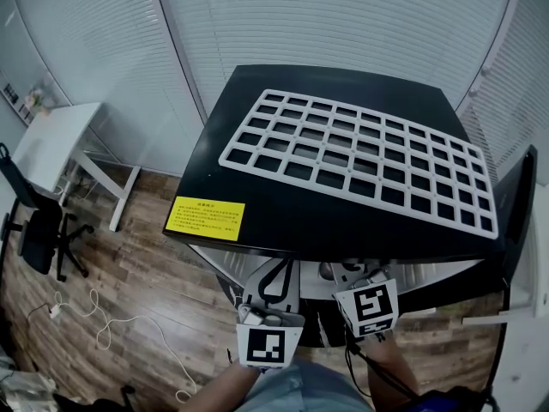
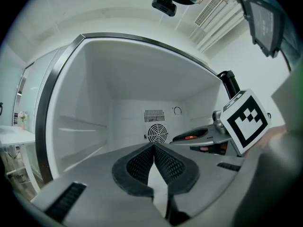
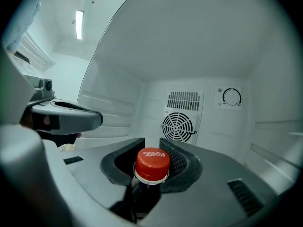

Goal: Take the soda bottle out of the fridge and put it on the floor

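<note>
The soda bottle (image 3: 152,163), dark with a red cap, stands inside the white fridge interior (image 3: 118,108). My right gripper (image 3: 150,144) has its jaws on either side of the neck just under the cap, pressed against it. In the left gripper view the same gripper's marker cube (image 2: 246,121) shows at the right, with a glimpse of the red cap (image 2: 189,137). My left gripper (image 2: 154,146) is shut with nothing in it, held level inside the fridge beside the right one. In the head view both marker cubes (image 1: 268,347) (image 1: 371,307) show below the black fridge top (image 1: 257,170).
A white grid rack (image 1: 360,157) lies on the fridge top, with a yellow label (image 1: 209,216) near its front left corner. The open fridge door (image 1: 519,221) stands at the right. A white desk (image 1: 60,140), a black chair (image 1: 39,230) and a white cable (image 1: 103,320) are on the wood floor at the left.
</note>
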A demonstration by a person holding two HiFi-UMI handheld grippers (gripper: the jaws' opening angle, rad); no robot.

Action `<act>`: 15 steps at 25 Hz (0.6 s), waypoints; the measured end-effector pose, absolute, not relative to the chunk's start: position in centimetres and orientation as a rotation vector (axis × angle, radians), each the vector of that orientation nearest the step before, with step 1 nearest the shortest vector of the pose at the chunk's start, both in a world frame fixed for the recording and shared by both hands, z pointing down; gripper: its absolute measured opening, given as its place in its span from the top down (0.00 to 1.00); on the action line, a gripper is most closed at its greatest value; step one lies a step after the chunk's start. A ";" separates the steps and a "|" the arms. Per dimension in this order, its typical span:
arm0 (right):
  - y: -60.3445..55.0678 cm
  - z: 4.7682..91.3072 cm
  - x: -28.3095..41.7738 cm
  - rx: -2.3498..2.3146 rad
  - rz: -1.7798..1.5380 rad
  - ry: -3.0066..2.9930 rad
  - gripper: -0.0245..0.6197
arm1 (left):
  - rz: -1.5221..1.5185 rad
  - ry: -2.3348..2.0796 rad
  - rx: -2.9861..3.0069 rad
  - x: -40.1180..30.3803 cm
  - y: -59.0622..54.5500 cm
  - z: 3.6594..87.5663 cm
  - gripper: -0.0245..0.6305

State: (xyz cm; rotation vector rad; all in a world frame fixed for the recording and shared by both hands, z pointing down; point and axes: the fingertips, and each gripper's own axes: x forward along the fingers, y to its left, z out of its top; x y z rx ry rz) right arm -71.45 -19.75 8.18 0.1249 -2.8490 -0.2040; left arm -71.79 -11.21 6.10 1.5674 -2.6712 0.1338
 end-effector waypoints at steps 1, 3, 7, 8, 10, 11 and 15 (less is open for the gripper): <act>-19.7 8.3 -71.1 0.124 -0.213 -2.853 0.79 | 0.131 -2.675 1.569 -71.5 -11.1 6.0 0.94; -19.4 8.2 -70.1 0.129 -0.215 -2.853 0.79 | 0.137 -2.680 1.579 -70.6 -10.9 5.8 0.94; -19.1 8.3 -67.7 0.149 -0.201 -2.849 0.80 | 0.146 -2.687 1.592 -68.1 -10.6 5.8 0.94; -18.9 8.1 -67.4 0.151 -0.206 -2.850 0.80 | 0.140 -2.689 1.594 -67.8 -10.3 5.5 0.94; -18.2 7.1 -67.1 0.158 -0.204 -2.842 0.80 | 0.140 -2.690 1.598 -67.5 -9.7 4.5 0.94; -17.9 6.6 -66.9 0.160 -0.202 -2.840 0.80 | 0.141 -2.690 1.601 -67.4 -9.4 4.1 0.94; -17.2 6.1 -65.0 0.155 -0.188 -2.845 0.81 | 0.136 -2.698 1.620 -65.7 -8.9 3.3 0.94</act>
